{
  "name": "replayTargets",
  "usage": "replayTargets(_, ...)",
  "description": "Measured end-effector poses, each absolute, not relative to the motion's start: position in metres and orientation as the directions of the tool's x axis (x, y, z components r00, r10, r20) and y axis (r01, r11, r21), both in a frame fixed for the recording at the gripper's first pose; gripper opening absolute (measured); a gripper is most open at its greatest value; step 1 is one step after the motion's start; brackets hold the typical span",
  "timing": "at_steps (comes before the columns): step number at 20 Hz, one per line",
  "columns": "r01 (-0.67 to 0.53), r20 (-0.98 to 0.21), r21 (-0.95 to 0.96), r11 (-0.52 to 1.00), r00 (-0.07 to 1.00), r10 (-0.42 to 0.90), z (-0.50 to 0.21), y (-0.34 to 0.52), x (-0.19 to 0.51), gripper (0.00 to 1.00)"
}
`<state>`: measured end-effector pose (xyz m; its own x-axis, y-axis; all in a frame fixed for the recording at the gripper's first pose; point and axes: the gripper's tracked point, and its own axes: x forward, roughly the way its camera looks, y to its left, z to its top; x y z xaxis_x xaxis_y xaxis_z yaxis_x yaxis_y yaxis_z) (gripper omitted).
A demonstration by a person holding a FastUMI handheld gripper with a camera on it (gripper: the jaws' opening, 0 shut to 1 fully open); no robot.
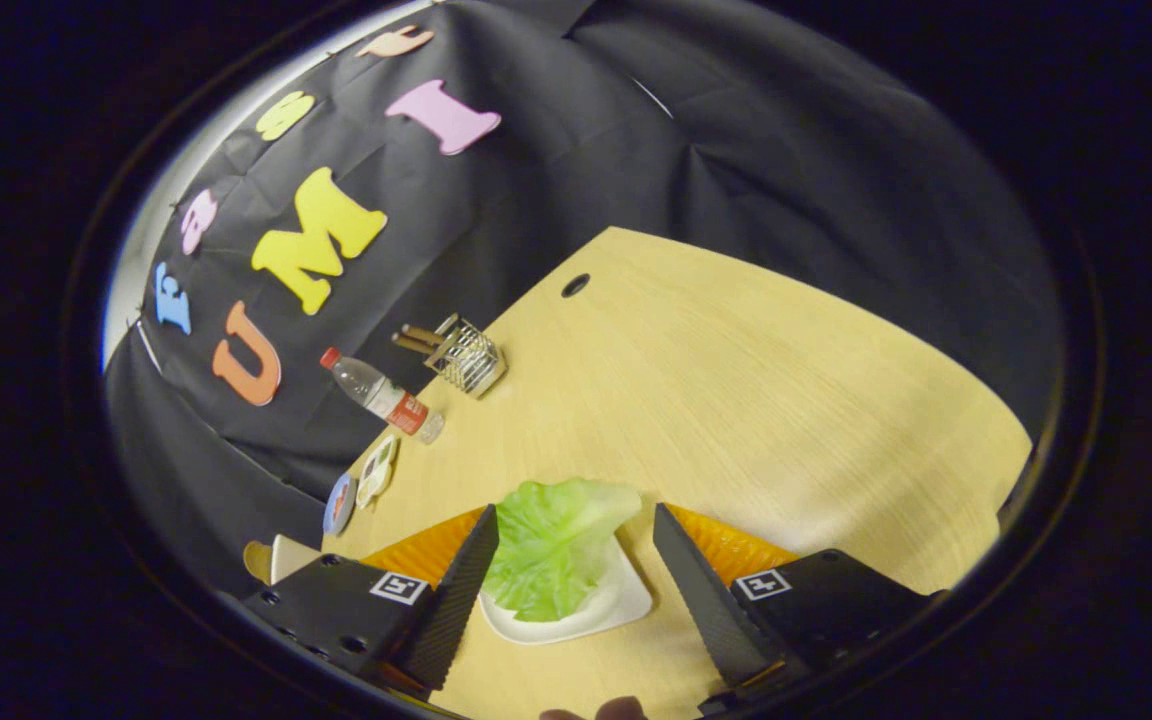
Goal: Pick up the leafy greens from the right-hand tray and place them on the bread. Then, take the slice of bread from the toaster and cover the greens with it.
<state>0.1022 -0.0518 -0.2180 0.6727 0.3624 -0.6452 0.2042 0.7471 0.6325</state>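
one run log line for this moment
phase: greens placed | gripper: open, fingers astride | leafy greens: resting on white bread | table: bottle, wire rack beyond

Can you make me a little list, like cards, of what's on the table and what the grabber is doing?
gripper: fingers open, spread wide, holding nothing
leafy greens: a green leaf between the fingers, lying on a white slice of bread
table: light wood, with a small round hole
bottle: red-capped water bottle beyond the fingers, near the black cloth
wire rack: small metal basket with brown sticks, beside the bottle
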Motion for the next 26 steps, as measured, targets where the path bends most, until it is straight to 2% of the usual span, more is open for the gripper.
replayTargets(4, 0.242, -0.656, 0.651, 0.719, 0.656, 0.374, -0.229, -0.059, 0.108, 0.94)
replayTargets(8, 0.271, -0.667, 0.657, 0.703, 0.643, 0.375, -0.243, -0.051, 0.124, 0.73)
replayTargets(11, 0.300, -0.680, 0.658, 0.691, 0.631, 0.374, -0.250, -0.055, 0.125, 0.31)
replayTargets(12, 0.305, -0.676, 0.664, 0.683, 0.636, 0.373, -0.248, -0.058, 0.126, 0.24)
replayTargets(14, 0.288, -0.666, 0.666, 0.688, 0.645, 0.374, -0.244, -0.059, 0.126, 0.04)
replayTargets(16, 0.246, -0.631, 0.691, 0.680, 0.664, 0.402, -0.230, -0.056, 0.125, 0.00)
replayTargets(26, 0.070, -0.442, 0.800, 0.595, 0.739, 0.508, -0.125, -0.013, 0.107, 0.00)
